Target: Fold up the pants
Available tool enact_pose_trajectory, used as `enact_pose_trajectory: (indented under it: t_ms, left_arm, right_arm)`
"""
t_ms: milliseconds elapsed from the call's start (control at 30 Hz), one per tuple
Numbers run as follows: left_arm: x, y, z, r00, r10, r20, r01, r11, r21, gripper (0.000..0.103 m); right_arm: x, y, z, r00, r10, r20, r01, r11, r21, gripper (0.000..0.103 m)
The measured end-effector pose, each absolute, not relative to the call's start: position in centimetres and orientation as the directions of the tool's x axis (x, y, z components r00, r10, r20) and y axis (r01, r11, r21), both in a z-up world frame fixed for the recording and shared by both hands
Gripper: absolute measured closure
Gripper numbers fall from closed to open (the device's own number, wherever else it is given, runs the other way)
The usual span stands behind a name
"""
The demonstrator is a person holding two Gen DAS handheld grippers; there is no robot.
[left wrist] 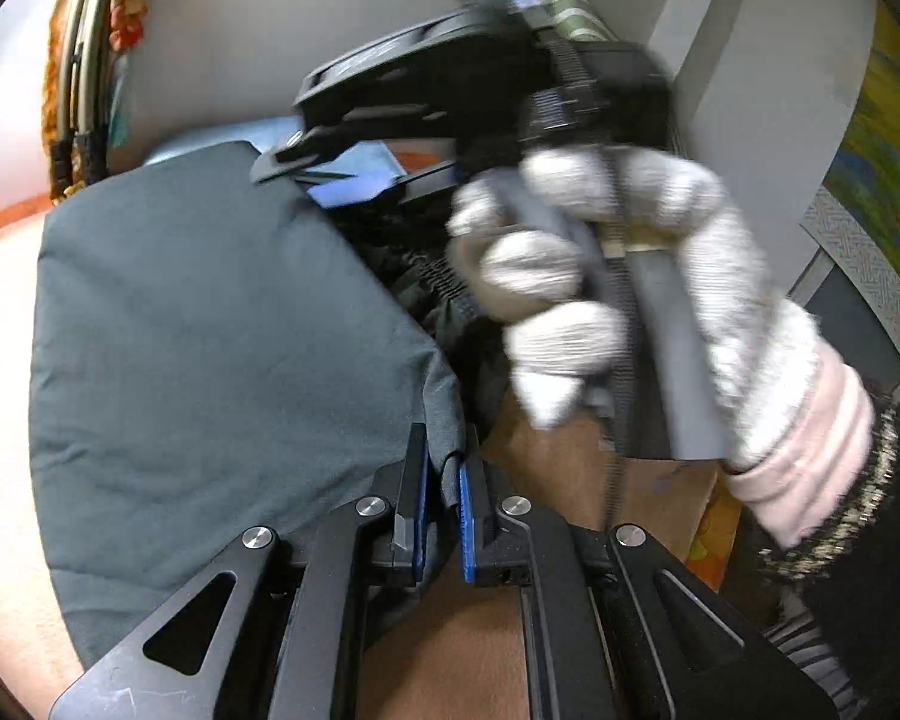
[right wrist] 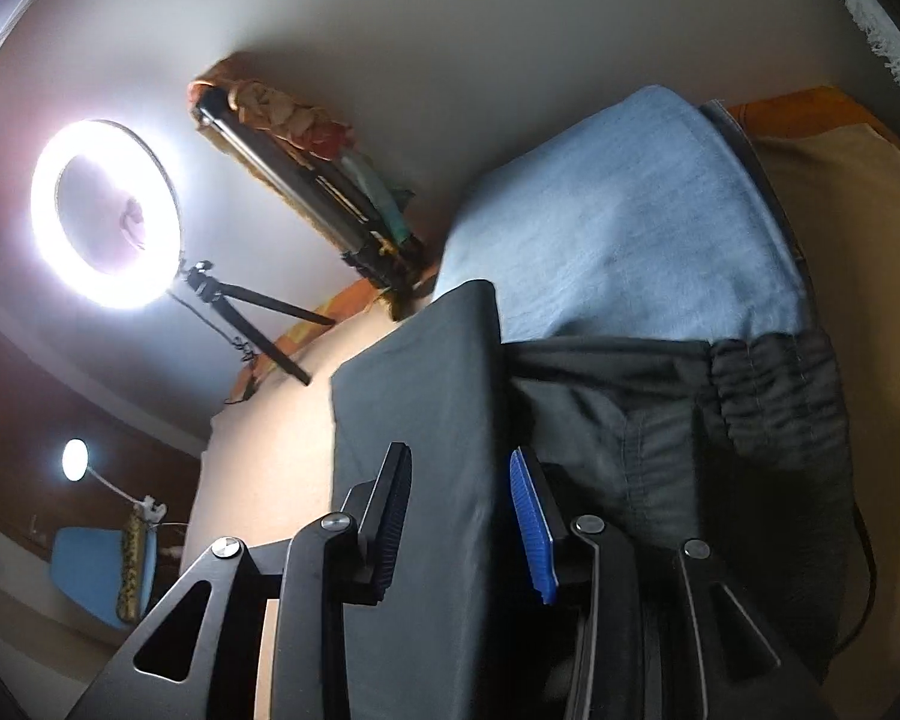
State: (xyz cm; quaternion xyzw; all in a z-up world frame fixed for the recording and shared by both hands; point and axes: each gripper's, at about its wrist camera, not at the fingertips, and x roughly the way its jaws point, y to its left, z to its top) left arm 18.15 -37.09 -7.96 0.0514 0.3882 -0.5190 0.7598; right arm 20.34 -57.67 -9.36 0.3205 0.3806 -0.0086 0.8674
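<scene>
The dark grey-green pants (left wrist: 210,324) lie folded over on a tan surface (left wrist: 0,360). My left gripper (left wrist: 444,498) is shut on a corner of the pants' edge, pinched between the blue pads. In the left wrist view the right gripper (left wrist: 342,171) shows at the far side, held by a gloved hand (left wrist: 570,300). In the right wrist view the right gripper (right wrist: 459,510) has its jaws apart, with a fold of the pants (right wrist: 438,420) lying between the fingers. The elastic waistband (right wrist: 774,390) shows at the right.
A light blue folded garment (right wrist: 630,216) lies beyond the pants. A ring light on a tripod (right wrist: 108,216) stands at the back left by the wall. A patterned bundle and rods (right wrist: 306,144) lean on the wall. A blue chair (right wrist: 90,570) is at lower left.
</scene>
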Motion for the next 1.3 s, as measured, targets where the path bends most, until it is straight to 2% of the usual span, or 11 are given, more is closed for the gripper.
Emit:
enact_pose_trajectory:
  t_ms: [67, 100, 133, 200, 233, 533, 1000, 1067, 1133, 1233, 1300]
  left_arm:
    - [18.3, -37.1, -7.9, 0.156, -0.75, -0.642, 0.832, 0.45, -0.323, 0.097]
    - [17.8, -36.9, -7.9, 0.156, -0.75, -0.643, 0.833, 0.449, -0.322, 0.097]
    - [17.8, -36.8, -7.9, 0.154, -0.75, -0.643, 0.833, 0.449, -0.324, 0.097]
    - [16.8, -36.3, -7.6, 0.148, -0.753, -0.641, 0.83, 0.447, -0.334, 0.097]
    - [16.7, -36.2, -7.5, 0.144, -0.757, -0.637, 0.829, 0.444, -0.34, 0.097]
    - [15.3, -39.3, -7.1, 0.083, -0.8, -0.594, 0.848, 0.369, -0.379, 0.097]
    - [14.4, -40.6, -7.6, -0.016, -0.803, -0.596, 0.874, 0.278, -0.399, 0.097]
    - [14.4, -40.2, -7.4, -0.022, -0.798, -0.603, 0.876, 0.275, -0.397, 0.097]
    - [14.0, -39.5, -7.0, -0.035, -0.792, -0.61, 0.868, 0.278, -0.412, 0.093]
    - [14.0, -37.4, -6.2, -0.025, -0.783, -0.622, 0.869, 0.291, -0.4, 0.07]
    - [14.2, -35.2, -5.5, 0.007, -0.781, -0.625, 0.878, 0.304, -0.37, 0.067]
  right_arm:
    - [21.3, -57.2, -10.0, 0.694, 0.209, -0.689, 0.278, 0.805, 0.524, 0.068]
    - [21.6, -57.0, -10.3, 0.689, 0.197, -0.698, 0.286, 0.811, 0.511, 0.073]
    - [21.8, -56.9, -10.5, 0.688, 0.19, -0.701, 0.288, 0.815, 0.504, 0.083]
    - [21.9, -56.4, -10.3, 0.698, 0.178, -0.694, 0.286, 0.819, 0.498, 0.097]
    - [21.8, -56.3, -10.0, 0.706, 0.177, -0.686, 0.28, 0.82, 0.499, 0.101]
    - [17.8, -57.9, -6.2, 0.755, 0.018, -0.655, 0.303, 0.876, 0.374, 0.103]
    - [14.8, -64.1, -7.6, 0.711, -0.11, -0.694, 0.439, 0.841, 0.316, 0.103]
    - [14.6, -64.8, -8.0, 0.708, -0.083, -0.701, 0.438, 0.83, 0.344, 0.097]
    - [14.3, -65.0, -7.9, 0.699, -0.1, -0.708, 0.45, 0.831, 0.328, 0.084]
    - [12.7, -65.3, -7.2, 0.699, -0.115, -0.706, 0.452, 0.836, 0.311, 0.071]
    - [10.9, -65.3, -6.6, 0.708, -0.103, -0.699, 0.437, 0.841, 0.318, 0.065]
